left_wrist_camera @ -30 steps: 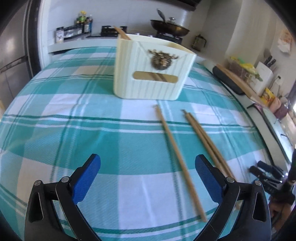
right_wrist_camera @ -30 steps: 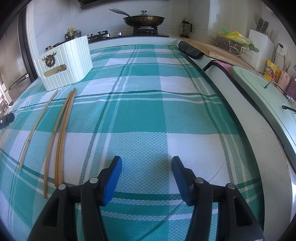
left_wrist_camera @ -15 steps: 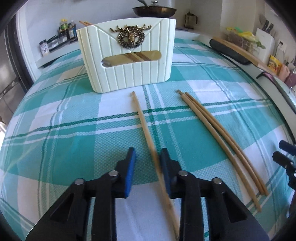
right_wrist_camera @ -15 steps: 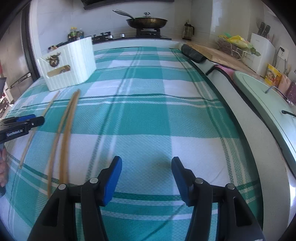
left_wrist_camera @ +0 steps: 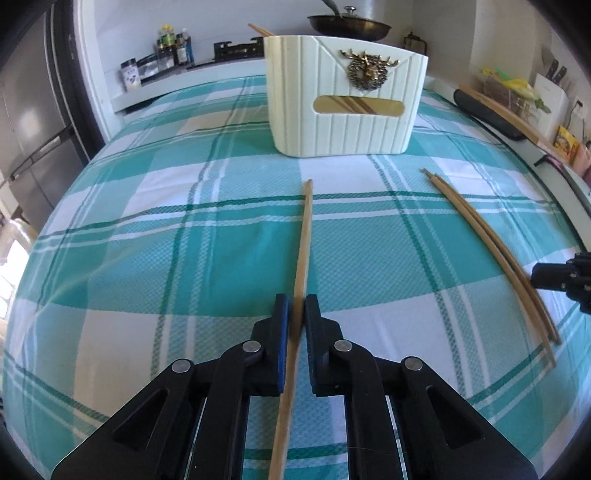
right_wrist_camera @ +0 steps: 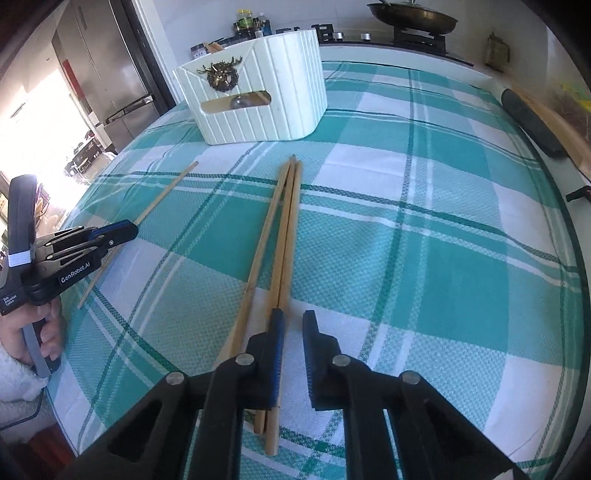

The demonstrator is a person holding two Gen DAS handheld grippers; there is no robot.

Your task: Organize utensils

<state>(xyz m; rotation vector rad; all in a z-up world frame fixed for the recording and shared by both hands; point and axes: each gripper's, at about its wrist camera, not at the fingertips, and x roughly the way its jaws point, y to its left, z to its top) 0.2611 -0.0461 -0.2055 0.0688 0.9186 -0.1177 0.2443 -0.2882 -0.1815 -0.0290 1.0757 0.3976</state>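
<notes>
A single wooden chopstick (left_wrist_camera: 304, 236) lies lengthwise on the checked tablecloth. My left gripper (left_wrist_camera: 296, 314) is closing, and its pads clamp the chopstick near its near end. The same left gripper (right_wrist_camera: 114, 230) shows in the right wrist view with the chopstick (right_wrist_camera: 166, 192) in it. A bundle of three chopsticks (right_wrist_camera: 284, 221) lies to the right of it. My right gripper (right_wrist_camera: 293, 326) is closing over the bundle's near end. Its jaws stand almost together with only cloth between them, and the sticks pass under its left finger (right_wrist_camera: 275, 339). The cream utensil holder (left_wrist_camera: 347, 107) stands beyond, with chopsticks inside.
The green-checked tablecloth (left_wrist_camera: 147, 240) covers the whole table. A stove with a pan (left_wrist_camera: 349, 26) and spice jars (left_wrist_camera: 173, 48) line the back counter. A fridge (right_wrist_camera: 107, 70) stands to the left. A person's hand (right_wrist_camera: 33, 339) holds the left gripper's handle.
My left gripper went from wide open to clamped on the single chopstick. My right gripper swung left over the chopstick bundle and its jaws went from half open to nearly together.
</notes>
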